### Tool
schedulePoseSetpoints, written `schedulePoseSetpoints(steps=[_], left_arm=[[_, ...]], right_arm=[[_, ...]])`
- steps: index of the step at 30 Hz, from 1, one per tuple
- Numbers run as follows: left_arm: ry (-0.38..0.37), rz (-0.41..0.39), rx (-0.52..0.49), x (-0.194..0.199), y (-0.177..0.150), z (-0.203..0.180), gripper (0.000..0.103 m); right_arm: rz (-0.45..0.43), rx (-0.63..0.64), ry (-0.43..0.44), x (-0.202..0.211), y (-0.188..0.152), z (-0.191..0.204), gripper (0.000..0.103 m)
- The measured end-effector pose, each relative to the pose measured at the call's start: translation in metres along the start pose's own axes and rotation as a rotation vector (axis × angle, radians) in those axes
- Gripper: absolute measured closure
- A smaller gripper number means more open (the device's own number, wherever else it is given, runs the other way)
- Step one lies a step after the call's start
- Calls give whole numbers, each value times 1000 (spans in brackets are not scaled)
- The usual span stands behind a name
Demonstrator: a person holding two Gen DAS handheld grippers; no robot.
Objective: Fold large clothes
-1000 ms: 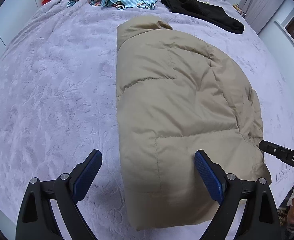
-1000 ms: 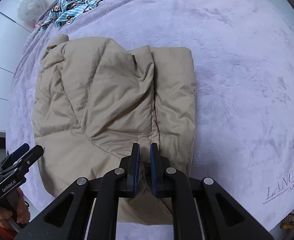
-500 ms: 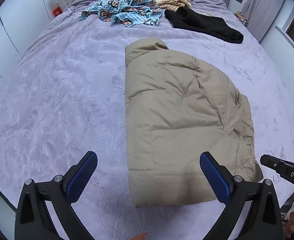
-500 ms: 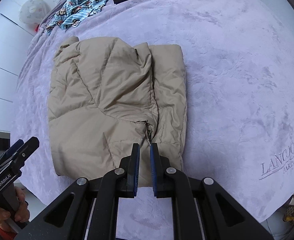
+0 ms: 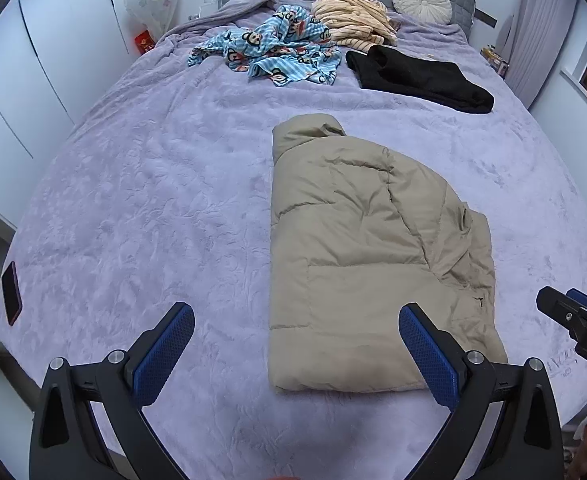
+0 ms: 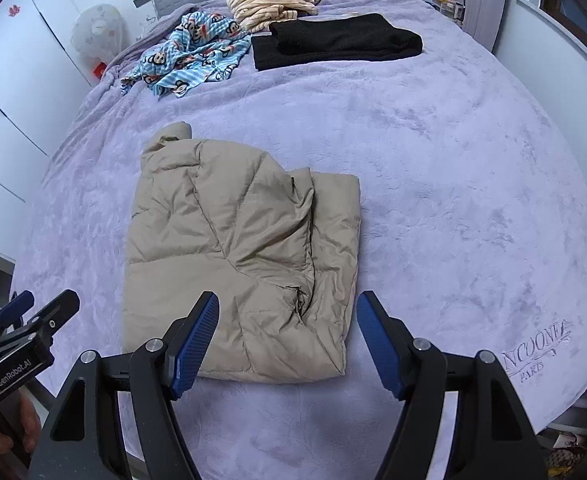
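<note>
Tan puffer jacket [image 5: 373, 256] lies folded lengthwise mid-bed [image 5: 153, 200], collar toward 12 o'clock, hem toward 6. Left tongs [image 5: 293, 356] and right tongs [image 6: 289, 340] both spread, empty, clear of fabric. Judged between folds; next move likely calls for pinching the hem corners and carrying them toward the collar.

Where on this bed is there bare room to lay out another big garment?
Bare blanket lies left of the tan jacket up to the phone, and right of it. The headboard end is crowded: monkey-print cloth, striped garment, black garment.
</note>
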State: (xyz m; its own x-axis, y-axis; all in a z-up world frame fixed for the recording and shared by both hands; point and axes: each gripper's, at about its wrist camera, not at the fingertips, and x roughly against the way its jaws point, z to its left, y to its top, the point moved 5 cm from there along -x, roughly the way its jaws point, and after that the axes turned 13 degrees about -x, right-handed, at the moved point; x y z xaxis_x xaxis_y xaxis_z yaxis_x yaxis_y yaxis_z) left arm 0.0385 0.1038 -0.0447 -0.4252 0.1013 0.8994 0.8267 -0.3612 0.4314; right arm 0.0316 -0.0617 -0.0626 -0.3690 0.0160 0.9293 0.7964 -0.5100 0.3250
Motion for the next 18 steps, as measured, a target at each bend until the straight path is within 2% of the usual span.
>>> schedulePoseSetpoints(steps=[2,5,7,11,18], left_arm=[[-9,-6,2,4,0,-1,1],[-7,-14,-4,8,0,-3,1],[-4,-17,-6,10,0,-5,1],[-4,-20,-1,12,0,-5,1],[1,-22,5,13,1,-4,1]], right_arm=[[-21,-2,-8,5,2,1,21],[-47,-3,-15,11,4,1,18],[-53,-2,-20,12,5,0,9],[-90,3,-37,18,6,0,9],[-95,5,-40,20,7,0,9]])
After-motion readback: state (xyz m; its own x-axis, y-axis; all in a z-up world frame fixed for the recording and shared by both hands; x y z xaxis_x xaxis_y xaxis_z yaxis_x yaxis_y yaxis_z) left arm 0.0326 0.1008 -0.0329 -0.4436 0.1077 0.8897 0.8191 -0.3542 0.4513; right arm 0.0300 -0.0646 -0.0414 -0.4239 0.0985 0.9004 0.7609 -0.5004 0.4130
